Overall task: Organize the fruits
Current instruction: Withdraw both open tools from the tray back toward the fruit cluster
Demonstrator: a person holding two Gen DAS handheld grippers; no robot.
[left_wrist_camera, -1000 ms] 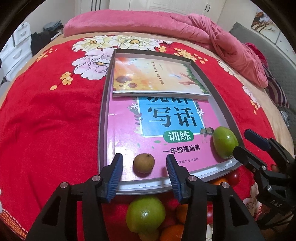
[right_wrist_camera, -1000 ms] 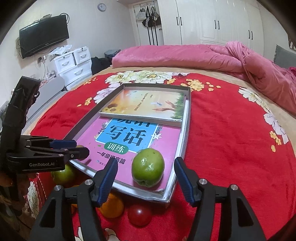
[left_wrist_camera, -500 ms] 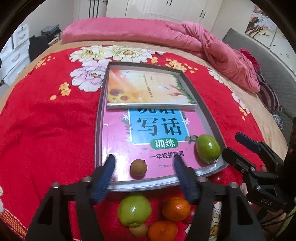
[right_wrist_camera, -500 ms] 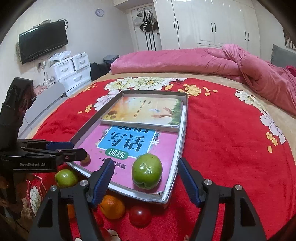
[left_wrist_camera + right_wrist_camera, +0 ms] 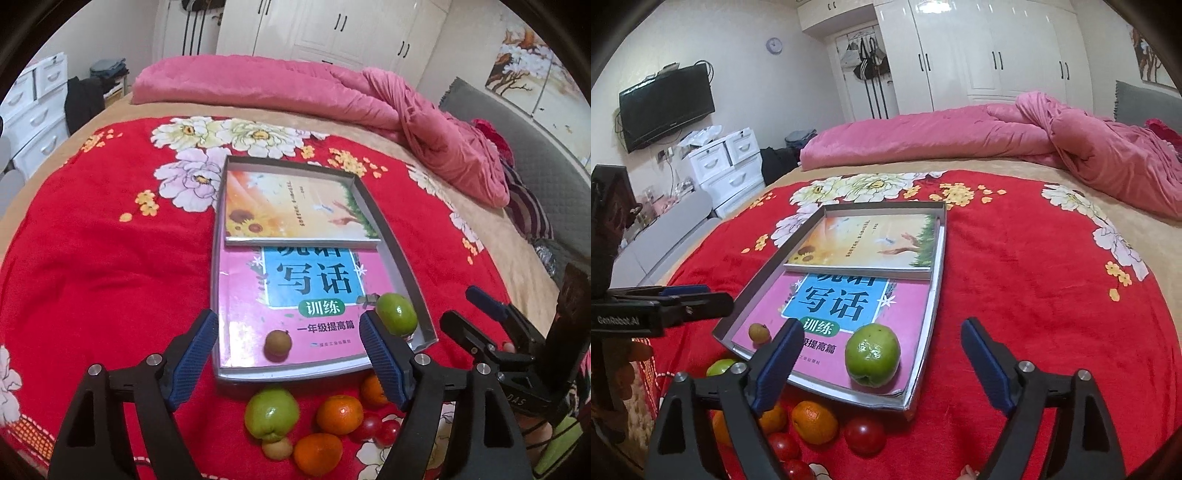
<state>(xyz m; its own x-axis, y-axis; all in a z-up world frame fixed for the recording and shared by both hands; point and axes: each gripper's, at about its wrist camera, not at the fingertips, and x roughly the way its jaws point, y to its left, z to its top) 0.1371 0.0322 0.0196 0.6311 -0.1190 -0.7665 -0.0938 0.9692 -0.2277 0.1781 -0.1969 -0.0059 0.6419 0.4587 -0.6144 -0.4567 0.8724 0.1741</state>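
A shallow grey tray (image 5: pixel 400 258) lies on a bed's red flowered blanket (image 5: pixel 92 258), with a pink workbook (image 5: pixel 240 295) and a sunflower-cover book (image 5: pixel 295 210) inside it. On the pink workbook rest a green fruit (image 5: pixel 872 355) and a small brown fruit (image 5: pixel 277 344), well apart.

The left tongs (image 5: pixel 290 356) have just been opening and stand wide with nothing gripped; the brown fruit shows between their blue pads. The right tongs (image 5: pixel 882 369) have also just been opening, wide and empty, with the green fruit lying loose between them.

Only the left view shows the whole pile in front of the tray: a second green fruit (image 5: pixel 271 414), oranges (image 5: pixel 340 414), cherry tomatoes (image 5: pixel 386 432) and another small brown fruit (image 5: pixel 277 448). Only the right view shows a wall television (image 5: pixel 666 105) and white drawers (image 5: pixel 727 166).
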